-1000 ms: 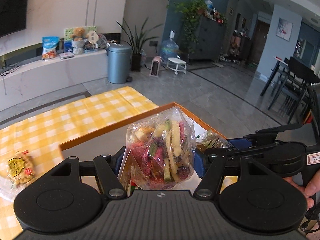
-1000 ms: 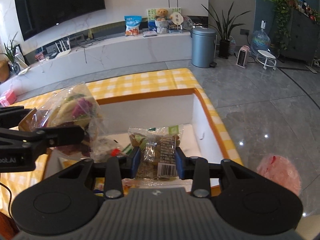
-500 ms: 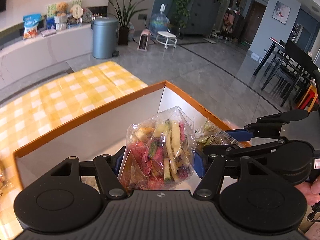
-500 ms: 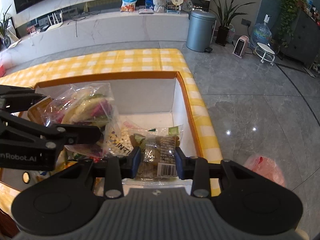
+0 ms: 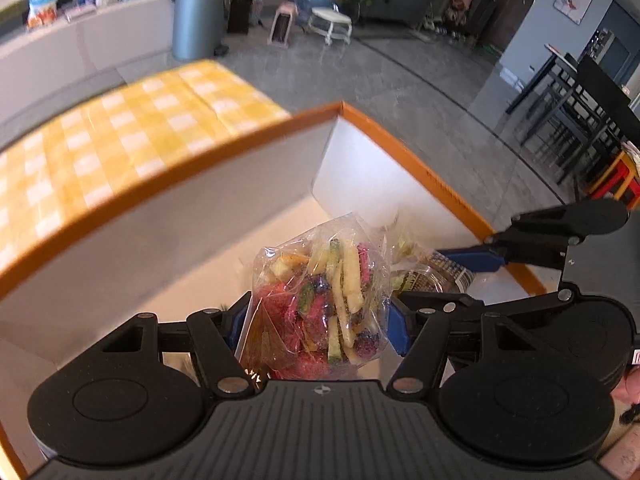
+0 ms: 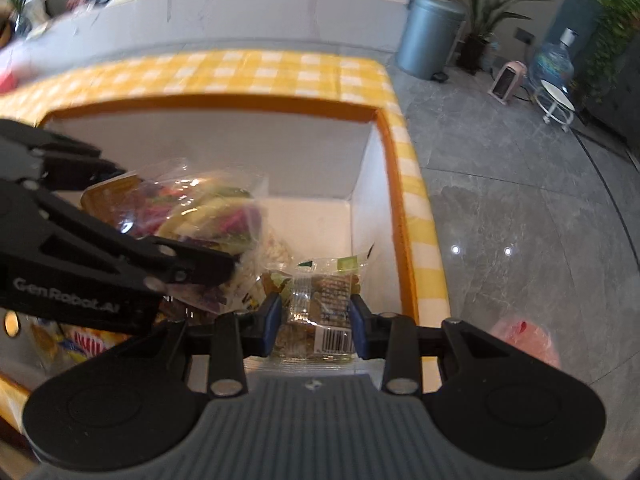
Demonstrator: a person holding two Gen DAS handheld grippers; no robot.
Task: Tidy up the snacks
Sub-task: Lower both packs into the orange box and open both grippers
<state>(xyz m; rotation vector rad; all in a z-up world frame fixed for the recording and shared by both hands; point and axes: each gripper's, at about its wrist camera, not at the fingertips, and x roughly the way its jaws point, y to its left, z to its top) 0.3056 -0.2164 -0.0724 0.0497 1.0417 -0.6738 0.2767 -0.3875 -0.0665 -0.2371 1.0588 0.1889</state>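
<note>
Left gripper (image 5: 320,320): I have its blue pads clamped on a clear bag of mixed veggie crisps (image 5: 324,300), held upright above the floor of the box (image 5: 200,216).
Box: I see white walls with an orange rim, sitting at the right end of the yellow checked tablecloth (image 6: 280,72); other packets (image 6: 80,340) lie at its near-left corner.
Right gripper (image 6: 314,320): I have its jaws narrow, pinching a small clear snack packet (image 6: 320,304) with a barcode, near the box's right wall, just beside the crisps bag.
Floor: a pink bag (image 6: 524,340) lies past the table's right edge.
</note>
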